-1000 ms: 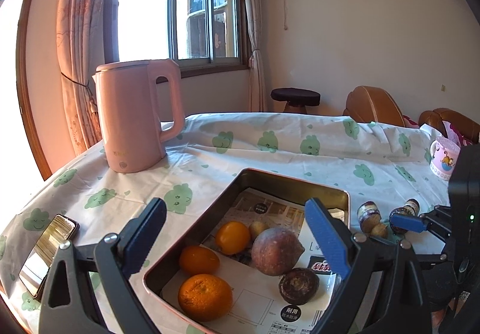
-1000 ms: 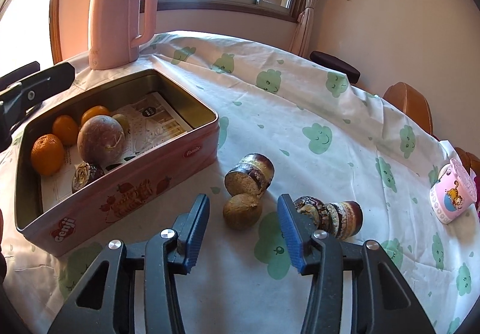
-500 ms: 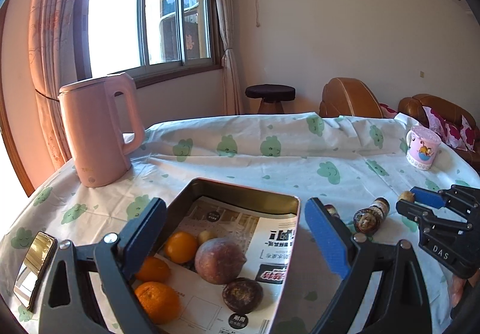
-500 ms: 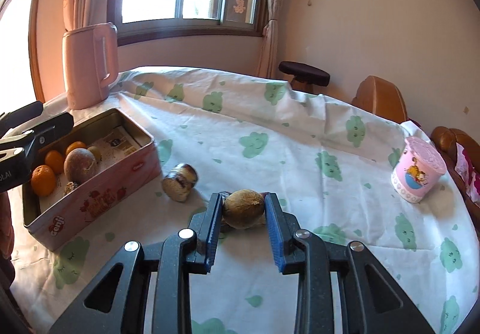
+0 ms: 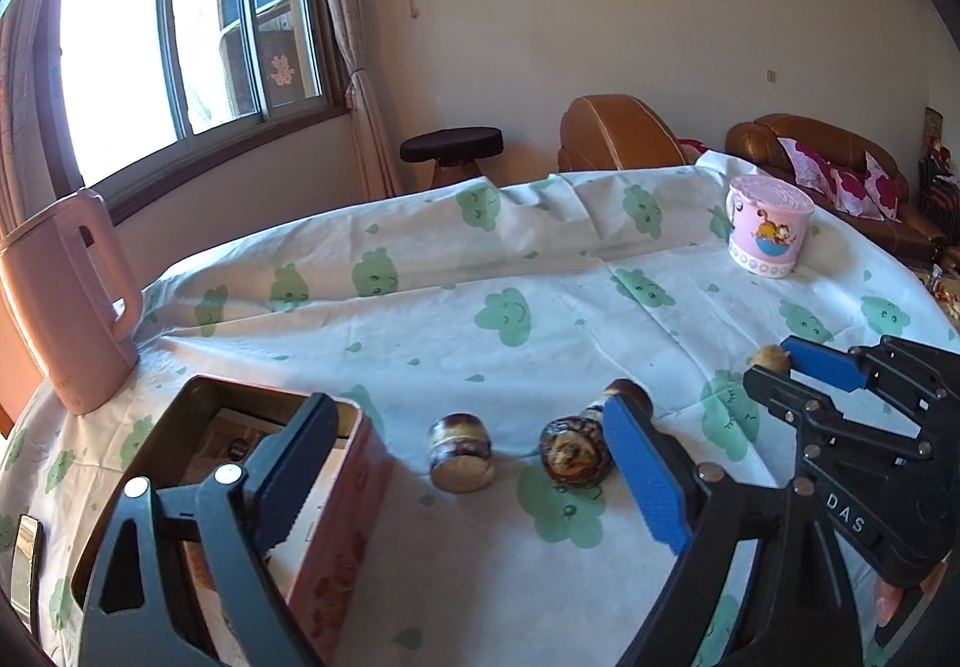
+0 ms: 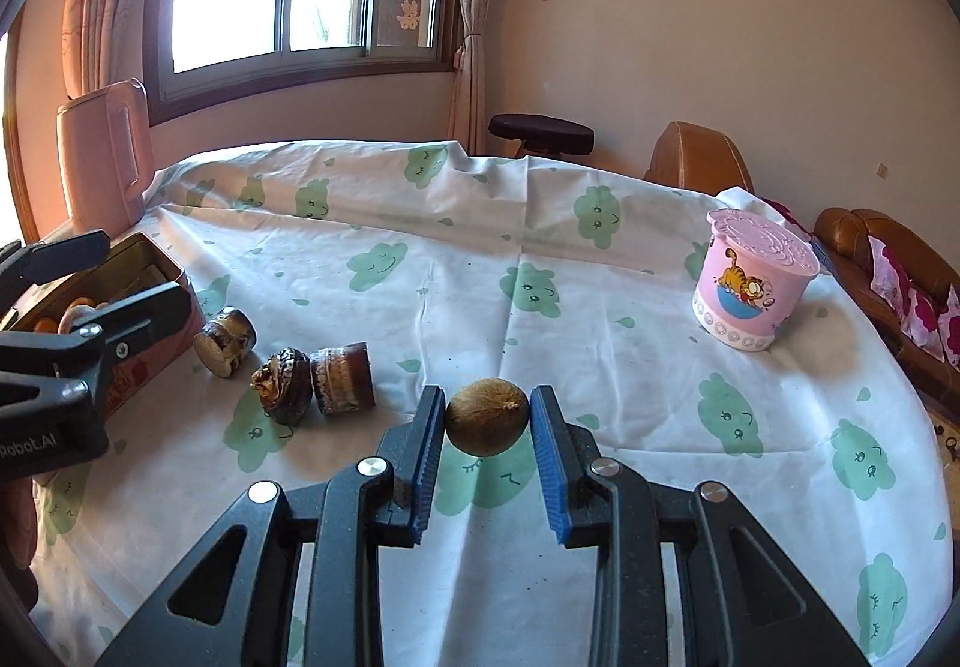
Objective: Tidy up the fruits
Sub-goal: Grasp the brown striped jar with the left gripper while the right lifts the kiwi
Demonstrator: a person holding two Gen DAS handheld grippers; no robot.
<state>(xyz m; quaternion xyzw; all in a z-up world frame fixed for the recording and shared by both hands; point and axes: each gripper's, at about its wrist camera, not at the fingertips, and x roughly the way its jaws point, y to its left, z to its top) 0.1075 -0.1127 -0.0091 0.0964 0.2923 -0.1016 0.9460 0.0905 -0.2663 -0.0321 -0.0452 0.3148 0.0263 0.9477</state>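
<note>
A: What does the right hand-held gripper (image 6: 487, 421) have?

B: A small round brown fruit (image 6: 487, 416), pinched between the two blue pads at its widest part and held just above the desk (image 6: 600, 307). The jaws have just been closing and now stand narrow on it.

A: How will it handle?

B: I judge it light and fairly firm, with a dull, rough skin that should not slip. Being round, it could roll out if the pads sit off its middle, so the hold across the widest part is the right one.

A: And the left hand-held gripper (image 5: 474, 481)?

B: Wide, with nothing between the pads; its jaws have just closed a little. The pink tin (image 5: 336, 493) lies just to its left, and two cut brown pieces (image 5: 462, 451) lie just ahead of it.

A: What can't you make out?

B: Most of the tin's inside is hidden behind the left finger; from the right wrist only a glimpse of orange fruit (image 6: 78, 302) shows. What the cut pieces are, I cannot tell.
</note>
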